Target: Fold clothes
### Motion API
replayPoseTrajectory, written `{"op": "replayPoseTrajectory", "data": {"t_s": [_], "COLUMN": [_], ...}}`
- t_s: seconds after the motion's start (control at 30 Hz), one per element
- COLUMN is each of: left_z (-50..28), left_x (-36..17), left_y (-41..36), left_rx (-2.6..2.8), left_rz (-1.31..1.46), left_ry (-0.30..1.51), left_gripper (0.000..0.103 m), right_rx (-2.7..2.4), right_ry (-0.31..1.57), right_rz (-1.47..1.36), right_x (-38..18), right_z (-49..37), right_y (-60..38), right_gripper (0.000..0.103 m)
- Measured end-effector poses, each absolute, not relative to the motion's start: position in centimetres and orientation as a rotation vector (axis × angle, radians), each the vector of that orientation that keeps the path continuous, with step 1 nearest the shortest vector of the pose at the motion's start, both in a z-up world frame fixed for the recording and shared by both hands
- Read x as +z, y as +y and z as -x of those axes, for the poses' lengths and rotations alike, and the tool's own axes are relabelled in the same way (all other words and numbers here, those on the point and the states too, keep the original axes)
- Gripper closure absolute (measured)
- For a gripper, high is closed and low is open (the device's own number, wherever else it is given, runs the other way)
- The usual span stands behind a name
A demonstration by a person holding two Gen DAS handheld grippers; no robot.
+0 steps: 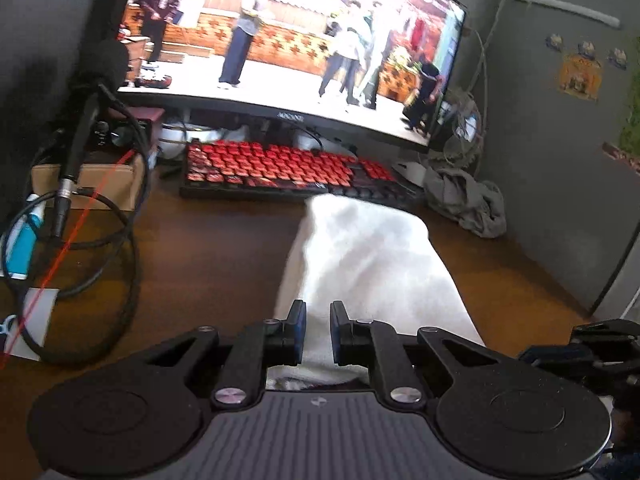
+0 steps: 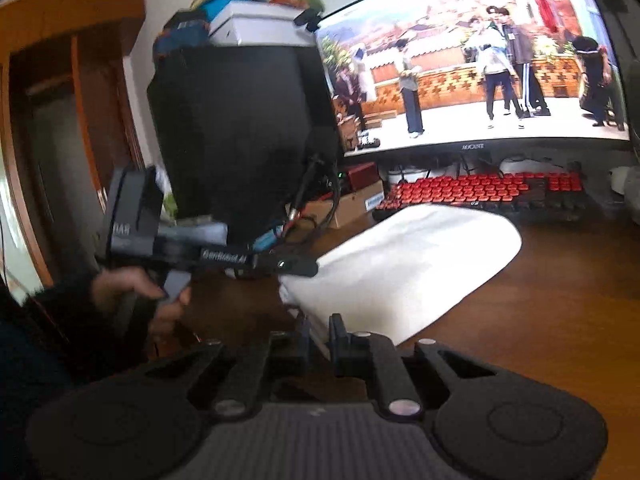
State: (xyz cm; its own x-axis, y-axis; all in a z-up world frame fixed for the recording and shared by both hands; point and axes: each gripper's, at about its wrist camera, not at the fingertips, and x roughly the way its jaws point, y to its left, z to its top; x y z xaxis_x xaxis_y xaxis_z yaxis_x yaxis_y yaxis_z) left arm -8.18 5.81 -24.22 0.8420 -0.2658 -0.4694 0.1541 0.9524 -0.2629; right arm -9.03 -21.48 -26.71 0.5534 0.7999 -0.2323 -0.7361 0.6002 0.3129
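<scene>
1. A white folded cloth garment (image 1: 372, 264) lies lengthwise on the brown wooden tabletop (image 1: 208, 256), its far end just short of the black keyboard with red keycaps (image 1: 280, 164).
2. The left tongs (image 1: 318, 334) sit at the near end of the garment, the two blue-padded fingers (image 1: 298, 332) a narrow gap apart with white cloth between them; whether they pinch it cannot be told.
3. In the right wrist view, the right tongs (image 2: 318, 340) stand at the near left corner of the same white garment (image 2: 404, 264), cloth edge between the fingers; the blur leaves their grip unclear.
4. The left handheld device (image 2: 192, 248) shows at the left in that view, held by a hand (image 2: 136, 292) in a dark sleeve, its tip touching the garment's near left edge.
5. A wide curved monitor (image 1: 296, 36) showing people on a street stands at the far side behind the keyboard.
6. A crumpled grey cloth (image 1: 464, 200) lies at the far right, beside a grey cabinet (image 1: 560, 152).
7. A black foam-tipped microphone (image 1: 96, 92) with coiled cables stands at the far left.
</scene>
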Motion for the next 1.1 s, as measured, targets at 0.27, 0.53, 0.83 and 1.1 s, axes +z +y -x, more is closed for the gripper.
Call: {"op": "replayPoseTrajectory", "data": {"t_s": [0.27,0.53,0.83,1.1], "left_z": [9.2,8.6,9.5,9.6], "left_x": [-23.5,-25.5,-25.0,-25.6], "left_y": [6.7,3.2,4.0,5.0], "left_rx": [-0.305,-0.396,-0.371,-0.327], "left_rz": [0.325,0.199,0.201,0.24], "left_ry": [0.454,0.508,0.496,0.492], "left_gripper": [0.075,0.075,0.075,0.075], "right_rx": [0.976,1.035,1.111,1.134], "right_ry": [0.37,0.42,0.404,0.456], "right_rz": [-0.089,0.102,0.196,0.269], "right_x": [-25.7,-25.6,-24.3,-24.4], "right_z": [3.0,-2.4,-4.5,-6.7], "right_y": [-18.6,-14.8,-12.6,-9.4], "right_gripper": [0.092,0.102,0.099,0.103]}}
